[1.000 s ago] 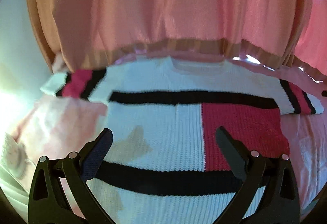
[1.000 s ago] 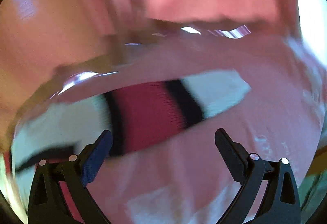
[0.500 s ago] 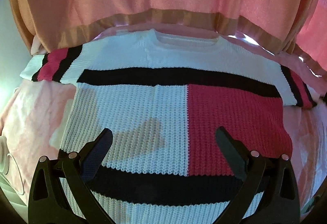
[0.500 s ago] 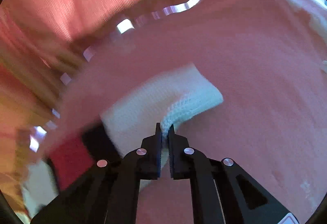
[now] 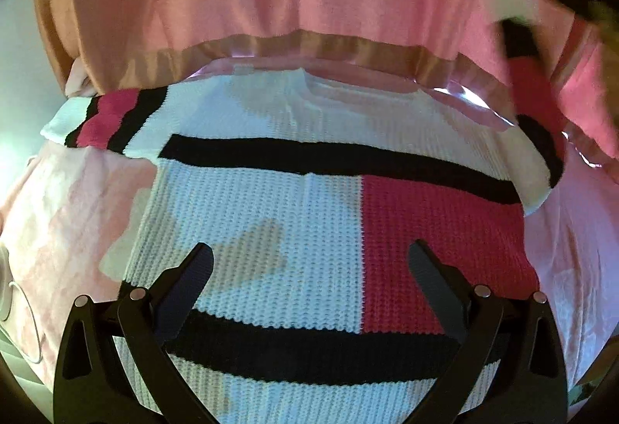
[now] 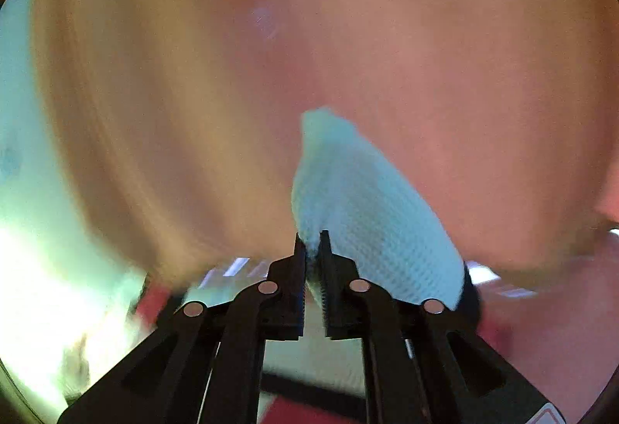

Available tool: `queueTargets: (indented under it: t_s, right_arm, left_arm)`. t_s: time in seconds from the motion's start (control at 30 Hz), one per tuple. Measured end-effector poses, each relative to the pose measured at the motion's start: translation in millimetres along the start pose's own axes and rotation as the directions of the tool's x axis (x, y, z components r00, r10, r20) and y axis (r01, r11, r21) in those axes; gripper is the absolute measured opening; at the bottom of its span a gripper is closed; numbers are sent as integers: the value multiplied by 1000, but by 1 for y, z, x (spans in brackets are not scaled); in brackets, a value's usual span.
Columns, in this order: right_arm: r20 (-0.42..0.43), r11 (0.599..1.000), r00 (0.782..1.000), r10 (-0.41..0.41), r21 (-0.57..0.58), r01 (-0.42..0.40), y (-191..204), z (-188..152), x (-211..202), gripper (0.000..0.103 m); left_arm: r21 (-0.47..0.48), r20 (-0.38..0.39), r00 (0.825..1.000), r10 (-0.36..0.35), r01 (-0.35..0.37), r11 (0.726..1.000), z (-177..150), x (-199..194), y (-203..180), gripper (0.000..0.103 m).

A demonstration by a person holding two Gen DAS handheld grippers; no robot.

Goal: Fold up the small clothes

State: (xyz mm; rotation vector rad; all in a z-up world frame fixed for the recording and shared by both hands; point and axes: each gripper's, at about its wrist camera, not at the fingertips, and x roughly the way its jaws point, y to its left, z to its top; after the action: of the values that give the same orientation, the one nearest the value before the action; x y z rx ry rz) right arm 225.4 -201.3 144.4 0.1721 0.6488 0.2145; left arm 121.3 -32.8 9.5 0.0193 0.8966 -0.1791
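One knit sweater [image 5: 309,199], white with black stripes and red block.

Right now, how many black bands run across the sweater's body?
2 on the sweater: upper black band below the collar, lower black band near the hem, partly behind the open left gripper. Sleeves carry separate stripes.

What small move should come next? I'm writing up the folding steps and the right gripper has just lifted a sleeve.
Probably carry the sleeve inward and lay it across the sweater body. The right gripper is shut on the cuff, lifted off the bed, while the body lies flat. The left gripper hangs open above it, holding nothing.
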Motion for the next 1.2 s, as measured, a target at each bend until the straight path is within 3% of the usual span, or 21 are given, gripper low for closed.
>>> queueTargets:
  t_s: [0.07,0.13,0.2,0.23,0.27,0.4,0.47,0.53,0.63,0.7,0.77,0.8,0.83,0.87,0.93,1.03,1.13,1.17,1.2]
  right_arm:
    - [-109,998,994,12,-54,-18,31,-26,47,22]
    - [-138,994,990,-14,-112,-1,46,-45,56,24]
    - [-123,991,991,-50,-128,35,40,-53,36,45]
    - [-107,989,991,-86,-132,71,36,-53,25,61]
    - [-86,983,987,-133,-137,121,28,-59,7,68]
    - [-115,927,921,-373,-101,362,-36,-105,-58,74]
    - [-179,912,895,-408,-29,410,-70,-135,-72,74]
    - [-297,904,871,-391,57,425,-105,-169,-73,74]
    - [-360,903,862,-356,104,416,-126,-194,-63,74]
    - [-362,899,875,-322,171,402,-139,-201,-57,74]
    - [-350,893,893,-282,245,378,-150,-203,-48,74]
    - [-345,893,900,-267,262,366,-153,-203,-46,74]
    - [-344,896,904,-254,269,354,-155,-204,-40,66]
    - [-355,907,907,-228,261,331,-156,-206,-31,39]
    - [-372,914,891,-260,202,351,-148,-204,-13,18]
    - [-322,902,880,-349,140,409,-149,-182,-25,12]
    - [-260,870,878,-402,190,455,-176,-163,-55,12]
    - [-261,861,867,-424,179,475,-182,-165,-58,11]
    - [-282,848,842,-459,142,510,-187,-171,-54,11]
  left_arm:
    - [4,-3,1000,7,-7,1000,1,1,7,98]
    - [-10,-21,1000,-11,11,1000,3,2,18,98]
    - [-49,-28,999,-35,33,998,6,2,33,98]
    - [-69,-26,999,-48,46,997,8,1,39,98]
    - [-96,-23,998,-62,60,994,14,1,48,98]
    - [-184,-15,994,-110,105,977,38,17,67,98]
    - [-208,-37,991,-129,119,971,51,36,71,98]
    - [-250,-63,988,-138,119,961,63,63,74,98]
    - [-324,-106,981,-160,118,938,74,108,74,98]
    - [-348,-144,978,-151,93,933,76,139,71,96]
    - [-343,-151,982,-110,52,938,79,157,66,86]
    - [-329,-128,988,-83,37,944,80,156,63,75]
    - [-293,-97,993,-67,36,955,83,156,57,52]
    - [-269,-92,992,-88,60,961,86,159,52,32]
    - [-257,-94,987,-131,103,961,87,163,46,17]
    - [-255,-78,993,-90,67,965,87,162,43,12]
    - [-242,-79,994,-79,58,969,85,165,36,12]
    - [-230,-79,994,-82,62,971,84,166,34,13]
    - [-218,-75,994,-81,63,974,83,167,31,13]
